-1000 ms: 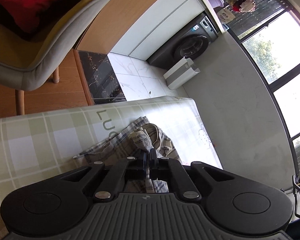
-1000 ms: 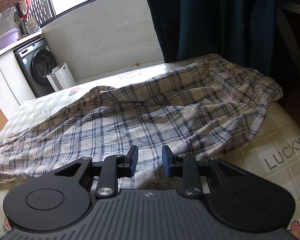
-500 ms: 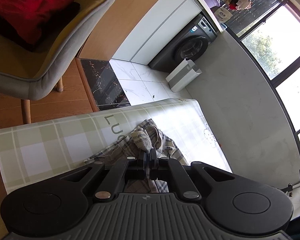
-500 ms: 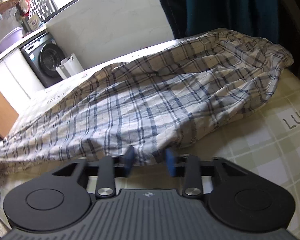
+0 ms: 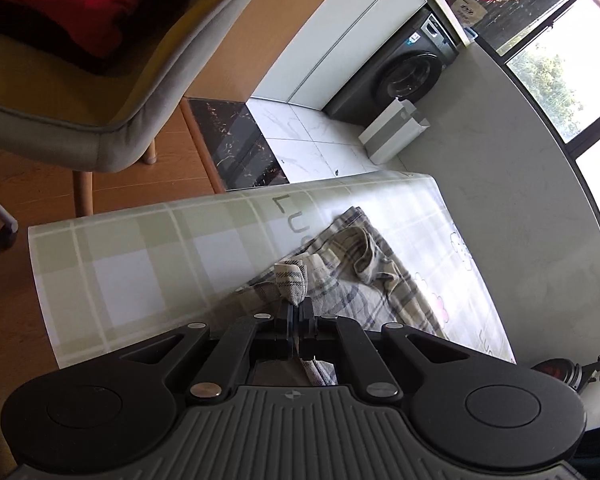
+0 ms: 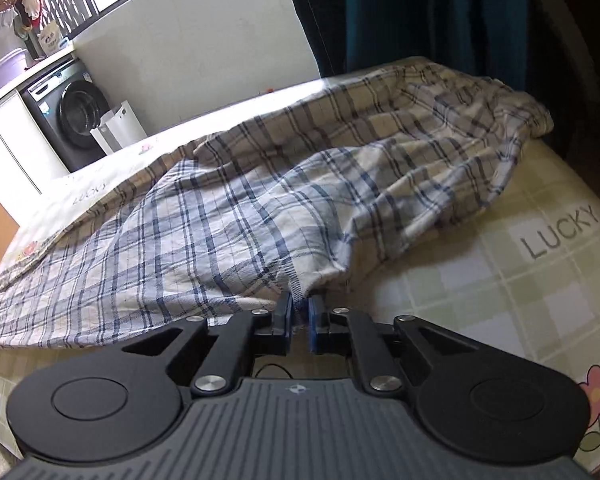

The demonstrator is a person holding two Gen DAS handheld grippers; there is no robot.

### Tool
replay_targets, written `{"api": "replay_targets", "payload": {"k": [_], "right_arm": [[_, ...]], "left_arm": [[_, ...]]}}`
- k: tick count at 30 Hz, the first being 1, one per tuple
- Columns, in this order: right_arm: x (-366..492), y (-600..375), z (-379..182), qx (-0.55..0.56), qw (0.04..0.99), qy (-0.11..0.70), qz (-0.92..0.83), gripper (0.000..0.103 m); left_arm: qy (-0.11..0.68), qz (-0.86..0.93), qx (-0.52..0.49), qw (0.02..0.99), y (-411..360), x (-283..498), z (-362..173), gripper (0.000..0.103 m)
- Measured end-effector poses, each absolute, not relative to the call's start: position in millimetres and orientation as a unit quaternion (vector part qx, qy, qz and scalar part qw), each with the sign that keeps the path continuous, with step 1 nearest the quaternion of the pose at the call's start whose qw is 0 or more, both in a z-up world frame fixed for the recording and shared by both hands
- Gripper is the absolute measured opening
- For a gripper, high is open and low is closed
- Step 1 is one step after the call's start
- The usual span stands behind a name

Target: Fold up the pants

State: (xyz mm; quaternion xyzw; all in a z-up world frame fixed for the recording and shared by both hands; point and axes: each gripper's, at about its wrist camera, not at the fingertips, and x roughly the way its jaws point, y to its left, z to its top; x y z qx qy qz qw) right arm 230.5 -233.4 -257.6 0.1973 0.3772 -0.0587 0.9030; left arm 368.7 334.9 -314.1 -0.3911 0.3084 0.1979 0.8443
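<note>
Presently the plaid pants are lying spread across the surface, which is wearing a pale green checked cover printed with the word LUCKY; the fabric is rumpled, rising in a long ridge through the middle and bunching at the far right end beside the dark curtain. The near edge of the cloth is lifting off the cover where the right gripper is taking hold: its jaws are pressed nearly together and are pinching a fold of that edge between the blue pads. In the left wrist view the other end of the pants is lying crumpled on the same checked cover, near its far corner. The left gripper is holding a small tuft of the plaid cloth, its jaws pressed together on it, with the pinched fabric standing up just ahead of the tips and more of it trailing back beneath the gripper body. Beyond the surface, a grey washing machine is standing against the wall under white cabinets, with a white bin just beside it on the tiled floor. A grey upholstered chair is standing on the wooden floor, carrying a red cushion.
</note>
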Motion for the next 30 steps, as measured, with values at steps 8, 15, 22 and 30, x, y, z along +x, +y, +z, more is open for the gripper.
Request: {"api": "replay_targets", "payload": {"k": [8,15,22,30], "right_arm": [[226,-231,-248,0.186,0.906,0.376,-0.055,0.008],[227,-233,-249,0.188,0.899,0.390,-0.065,0.017],[230,-243,-225,0.178,0.916,0.352,-0.077,0.021],[276,-236,-209,0.173,0.929,0.322,-0.053,0.022]], "left_arm": [[0.304,0.189,-0.374,0.856,333,379,-303,0.003],[0.335,0.212,-0.386,0.833,341,371,-312,0.016],[0.298,0.240,-0.367,0.848,344,366,-276,0.021],[0.339,0.131,-0.381,0.850,337,423,-271,0.020]]}}
